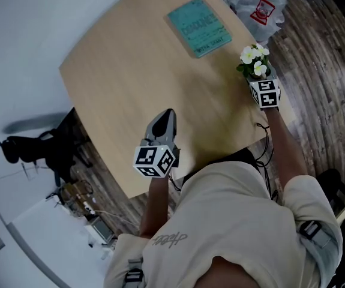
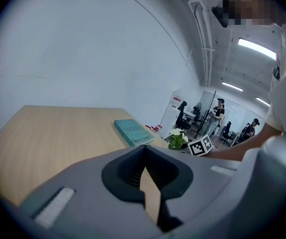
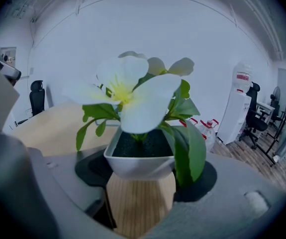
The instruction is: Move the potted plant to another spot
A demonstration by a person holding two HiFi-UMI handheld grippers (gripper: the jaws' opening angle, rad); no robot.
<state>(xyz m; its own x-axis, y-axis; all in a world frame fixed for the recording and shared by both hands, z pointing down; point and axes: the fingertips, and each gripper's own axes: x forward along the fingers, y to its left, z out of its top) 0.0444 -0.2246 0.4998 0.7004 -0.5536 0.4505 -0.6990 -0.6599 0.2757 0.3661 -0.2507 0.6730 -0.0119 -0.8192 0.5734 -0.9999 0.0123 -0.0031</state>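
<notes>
Bench edges: the bench (image 1: 130, 77) is seen in the head view as a pale slab with rounded corners. Its 3 o'clock edge meets a floor (image 1: 322, 59) of dark planks.
Potted plant: the potted plant (image 1: 254, 62) is found at the 3 o'clock edge of the bench, very close to the rim.
Right tool: the right tool (image 3: 147, 171) is closed on the pot (image 3: 140, 166), which is clasped from both sides with the jaws set wide.
Left tool: the left tool (image 1: 167, 114) is held over the 6 o'clock part of the bench. Its jaws are brought together at the tips, and nothing is carried.
Open room: a broad bare stretch of bench is left from 7 to 12 o'clock. A book (image 1: 199, 27) is laid flat at 1 o'clock, well apart from the plant.
Beyond the bench: a white bundle with red marks (image 1: 259, 5) is seen on the floor past the 1 o'clock corner.
Materials: fine straight wood grain is shown on the bench. The pot is white, smooth, square-rimmed and narrowed downward, and is filled with dark soil.
Shapes: broad white petals with a yellow centre and glossy green leaves are carried above the pot. The book is teal, thin and rectangular.
</notes>
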